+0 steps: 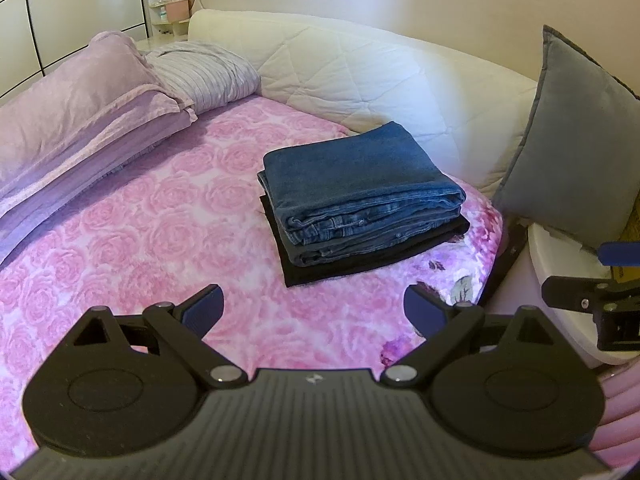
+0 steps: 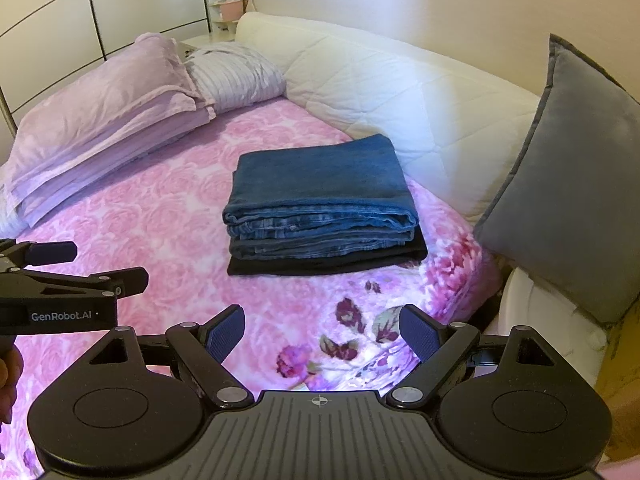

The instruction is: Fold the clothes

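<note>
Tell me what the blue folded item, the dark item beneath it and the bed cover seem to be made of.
Jeans: denim by the look, with faded seams and a rivet along the folded edge. Black garment under them: a matte, soft cloth; its weave is too dark to tell. Bed cover: likely plush fleece, with a fuzzy raised rose pattern.

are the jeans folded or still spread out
Folded: the jeans form a compact rectangle with stacked layers at the near edge, resting on a folded black garment.
</note>
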`<state>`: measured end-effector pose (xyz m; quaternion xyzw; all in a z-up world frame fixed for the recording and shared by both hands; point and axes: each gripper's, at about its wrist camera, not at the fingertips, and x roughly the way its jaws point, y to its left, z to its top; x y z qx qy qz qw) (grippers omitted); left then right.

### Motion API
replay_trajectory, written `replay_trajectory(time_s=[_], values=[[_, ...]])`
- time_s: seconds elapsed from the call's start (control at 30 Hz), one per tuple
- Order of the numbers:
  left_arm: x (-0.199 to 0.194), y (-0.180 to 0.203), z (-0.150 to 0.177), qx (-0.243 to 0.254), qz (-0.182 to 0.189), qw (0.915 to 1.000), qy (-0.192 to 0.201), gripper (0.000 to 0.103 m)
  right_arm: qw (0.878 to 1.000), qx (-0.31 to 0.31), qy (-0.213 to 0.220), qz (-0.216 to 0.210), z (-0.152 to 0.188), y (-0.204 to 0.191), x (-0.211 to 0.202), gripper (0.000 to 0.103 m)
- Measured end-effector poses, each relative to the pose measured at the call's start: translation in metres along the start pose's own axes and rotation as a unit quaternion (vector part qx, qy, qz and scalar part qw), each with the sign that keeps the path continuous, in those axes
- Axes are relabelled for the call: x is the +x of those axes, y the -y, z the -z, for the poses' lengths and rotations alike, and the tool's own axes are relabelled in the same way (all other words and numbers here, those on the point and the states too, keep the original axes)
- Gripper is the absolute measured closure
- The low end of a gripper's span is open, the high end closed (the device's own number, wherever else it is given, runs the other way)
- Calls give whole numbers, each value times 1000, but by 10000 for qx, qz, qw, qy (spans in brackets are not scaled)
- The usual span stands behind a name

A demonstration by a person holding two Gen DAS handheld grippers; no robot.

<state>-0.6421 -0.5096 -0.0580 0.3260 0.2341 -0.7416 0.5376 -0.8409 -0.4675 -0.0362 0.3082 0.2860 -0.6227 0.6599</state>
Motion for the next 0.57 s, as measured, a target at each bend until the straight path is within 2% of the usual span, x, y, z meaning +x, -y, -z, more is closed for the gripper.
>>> replay_trajectory(time_s=[0.57], values=[[1,8,0,-37,47,10000,-15,7,9999,-41,-57,-83,2,8,3,16]])
